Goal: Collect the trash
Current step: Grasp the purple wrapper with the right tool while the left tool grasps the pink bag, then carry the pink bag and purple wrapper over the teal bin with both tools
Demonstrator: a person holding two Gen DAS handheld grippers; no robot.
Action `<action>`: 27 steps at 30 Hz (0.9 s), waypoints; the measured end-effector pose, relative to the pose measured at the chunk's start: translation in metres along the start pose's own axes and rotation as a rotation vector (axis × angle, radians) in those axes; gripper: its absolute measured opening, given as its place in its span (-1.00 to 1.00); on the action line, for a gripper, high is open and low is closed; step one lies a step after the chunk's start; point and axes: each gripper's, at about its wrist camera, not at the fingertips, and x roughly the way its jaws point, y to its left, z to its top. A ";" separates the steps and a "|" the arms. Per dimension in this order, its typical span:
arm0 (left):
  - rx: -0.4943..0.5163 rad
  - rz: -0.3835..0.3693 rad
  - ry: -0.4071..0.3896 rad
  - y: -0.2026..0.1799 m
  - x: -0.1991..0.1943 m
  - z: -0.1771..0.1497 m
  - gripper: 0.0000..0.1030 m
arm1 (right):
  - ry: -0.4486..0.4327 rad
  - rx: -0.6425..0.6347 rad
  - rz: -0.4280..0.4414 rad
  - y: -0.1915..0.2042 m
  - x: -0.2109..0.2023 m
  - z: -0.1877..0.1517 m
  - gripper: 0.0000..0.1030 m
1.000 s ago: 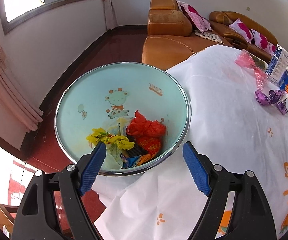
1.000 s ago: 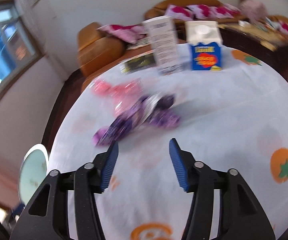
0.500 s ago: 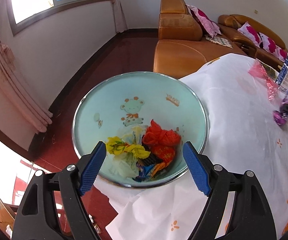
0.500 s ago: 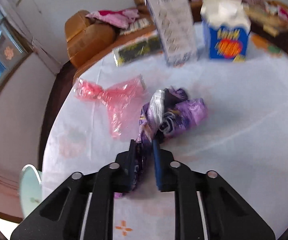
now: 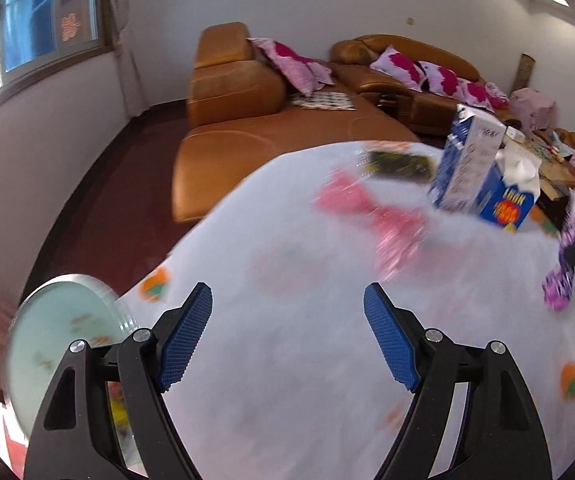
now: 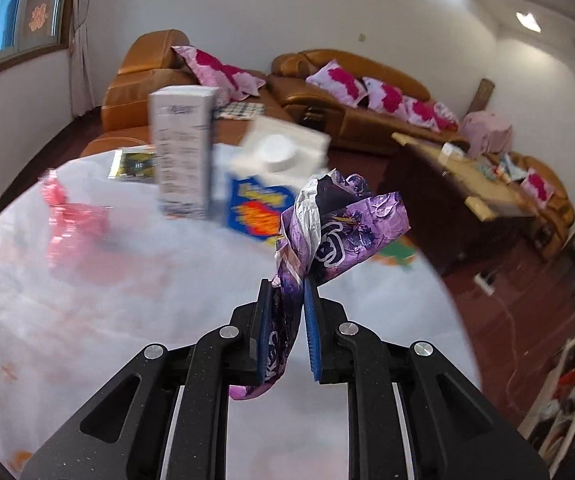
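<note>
Now the right gripper (image 6: 301,320) is squeezed nearly shut on the purple wrapper (image 6: 339,224), and its jaws have just been closing on it. The crinkly wrapper sticks up past the blue pads and a bit hangs out below them, so it looks lifted off the white tablecloth (image 6: 87,320). To do this step well, I think the grip should stay tight, because thin foil can slip, and the wrapper should be carried low and slowly to the trash bowl (image 5: 59,344). In the left wrist view that bowl sits down and to the left of the left gripper (image 5: 287,336), off the table's edge, with some colourful bits inside. The left gripper is wide open and holds nothing. Ahead of it and a little to the right lies the pink wrapper (image 5: 371,216), which may be the next thing to grab. Both grippers point forward and down at the table. Two cartons (image 6: 223,176) stand just beyond the right gripper.
</note>
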 end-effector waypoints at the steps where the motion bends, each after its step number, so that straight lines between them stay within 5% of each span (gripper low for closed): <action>1: -0.003 -0.013 -0.005 -0.013 0.006 0.008 0.49 | -0.006 -0.009 -0.005 -0.009 0.002 0.001 -0.67; 10: -0.105 0.007 0.058 -0.081 0.096 0.053 0.39 | 0.021 0.053 0.038 -0.061 0.001 -0.009 -0.64; 13: -0.120 -0.026 0.137 -0.086 0.115 0.043 -0.08 | 0.035 0.062 0.068 -0.061 -0.003 -0.012 -0.64; 16: -0.092 -0.029 0.119 -0.081 0.104 0.033 -0.32 | 0.040 0.097 0.111 -0.060 -0.014 -0.015 -0.64; 22: 0.018 -0.073 0.025 -0.060 0.029 0.005 -0.34 | -0.009 0.137 0.182 -0.039 -0.044 -0.018 -0.64; 27: 0.119 -0.047 0.025 -0.039 -0.031 -0.034 -0.33 | -0.034 0.131 0.261 0.006 -0.074 -0.028 -0.64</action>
